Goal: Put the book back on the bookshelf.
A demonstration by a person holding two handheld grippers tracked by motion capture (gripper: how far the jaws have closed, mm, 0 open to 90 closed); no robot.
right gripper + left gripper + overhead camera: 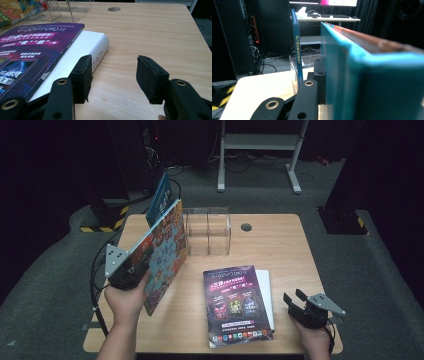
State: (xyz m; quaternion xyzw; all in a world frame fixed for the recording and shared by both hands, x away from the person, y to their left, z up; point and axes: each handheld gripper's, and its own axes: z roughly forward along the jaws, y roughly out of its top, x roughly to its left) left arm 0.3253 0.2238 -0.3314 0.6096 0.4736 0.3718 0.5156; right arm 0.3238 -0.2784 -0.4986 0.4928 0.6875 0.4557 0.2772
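So the wooden worktop [280, 245] has a purple magazine [235, 305] lying flat on a white book [266, 292]. Left tool [145, 265] is clamped on a colourful picture book [167, 252], lifted and tilted beside the clear acrylic stand [207, 231]. Right tool [295, 301] sits empty, jaws parted, by the white book.

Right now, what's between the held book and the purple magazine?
Bare tabletop, seen in the high view. The left gripper holds the colourful book tilted on edge; the purple magazine lies flat to its right, apart from it.
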